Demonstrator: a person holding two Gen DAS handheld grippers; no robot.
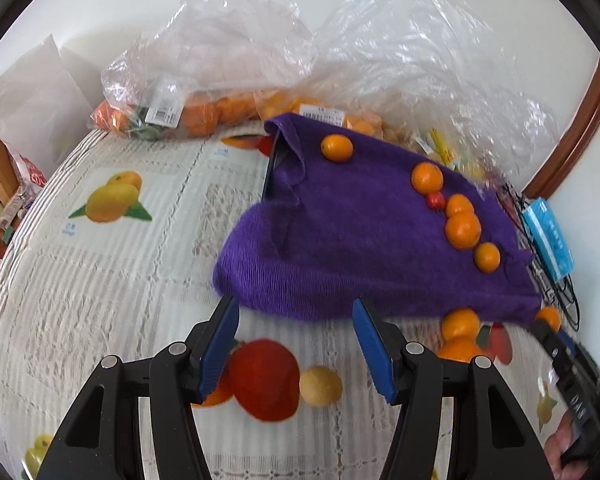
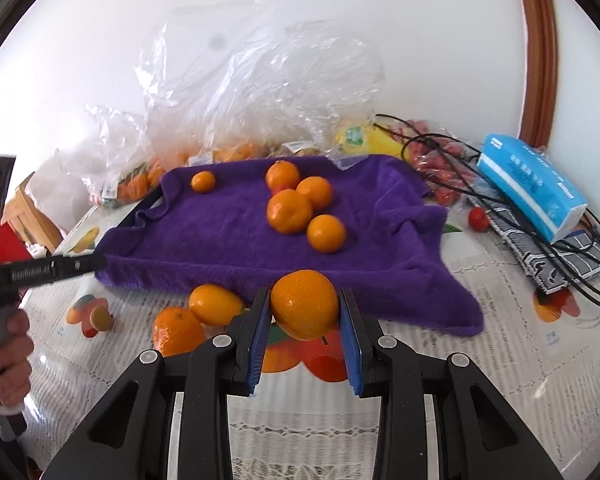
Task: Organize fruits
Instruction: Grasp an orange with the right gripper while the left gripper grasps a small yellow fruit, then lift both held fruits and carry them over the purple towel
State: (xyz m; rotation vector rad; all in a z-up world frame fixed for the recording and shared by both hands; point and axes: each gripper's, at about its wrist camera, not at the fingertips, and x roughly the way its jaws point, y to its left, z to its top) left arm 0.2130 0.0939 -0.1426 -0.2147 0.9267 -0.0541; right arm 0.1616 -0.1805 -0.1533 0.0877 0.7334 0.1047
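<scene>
Orange (image 2: 304, 310) sat clamped between the right hand-held gripper's (image 2: 305, 334) blue pads, just before the purple towel (image 2: 236, 240); it wanted lowering gently there (left hand-held gripper (image 1: 296, 346) seemingly half-open, empty).

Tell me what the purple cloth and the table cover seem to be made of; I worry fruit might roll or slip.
Purple cloth: looks like terry or fleece towel, matte and fuzzy, with visible pile and soft folds. Table cover: probably lace-pattern fabric with printed fruit, possibly under clear plastic, since it shows a slight sheen; I can't tell for sure.
</scene>
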